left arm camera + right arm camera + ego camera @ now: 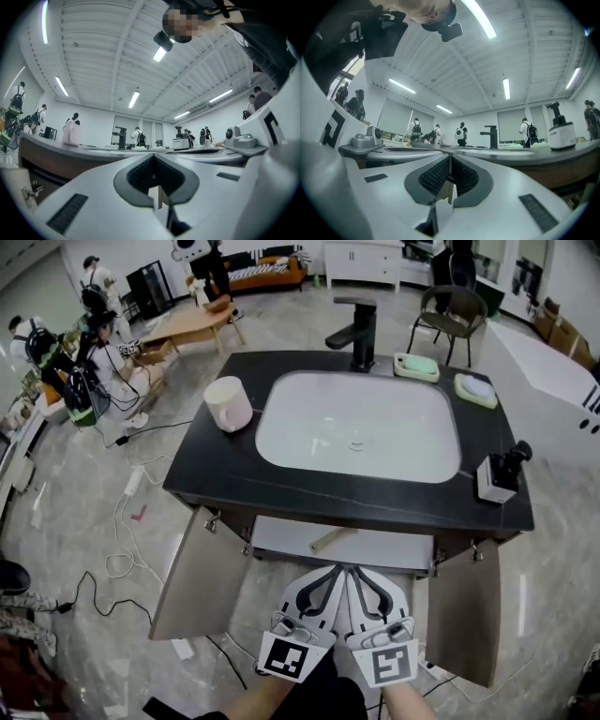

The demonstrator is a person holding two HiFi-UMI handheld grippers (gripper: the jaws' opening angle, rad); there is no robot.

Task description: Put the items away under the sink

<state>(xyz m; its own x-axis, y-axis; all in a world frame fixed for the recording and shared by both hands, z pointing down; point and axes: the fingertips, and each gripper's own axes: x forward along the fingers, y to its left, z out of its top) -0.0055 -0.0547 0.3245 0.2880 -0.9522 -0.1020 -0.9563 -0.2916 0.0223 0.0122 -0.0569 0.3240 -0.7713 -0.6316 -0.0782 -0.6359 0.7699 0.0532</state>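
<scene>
A black countertop (234, 479) holds a white sink basin (394, 451) with a black faucet (356, 334). On it stand a pink mug (228, 403) at the left, two green soap dishes (416, 366) (476, 389) at the back right, and a white-and-black dispenser (500, 474) at the front right. Both cabinet doors (192, 577) (464, 610) under the sink hang open. A pale wooden stick (333, 540) lies on the inner shelf. My left gripper (326, 577) and right gripper (366, 579) sit side by side just below the cabinet opening, both shut and empty.
Cables (122, 559) trail over the floor at the left. People (98, 352), a low wooden table (192, 322) and a chair (455, 313) stand beyond the counter. The mug (70, 133) and faucet (491, 136) show above the counter edge in the gripper views.
</scene>
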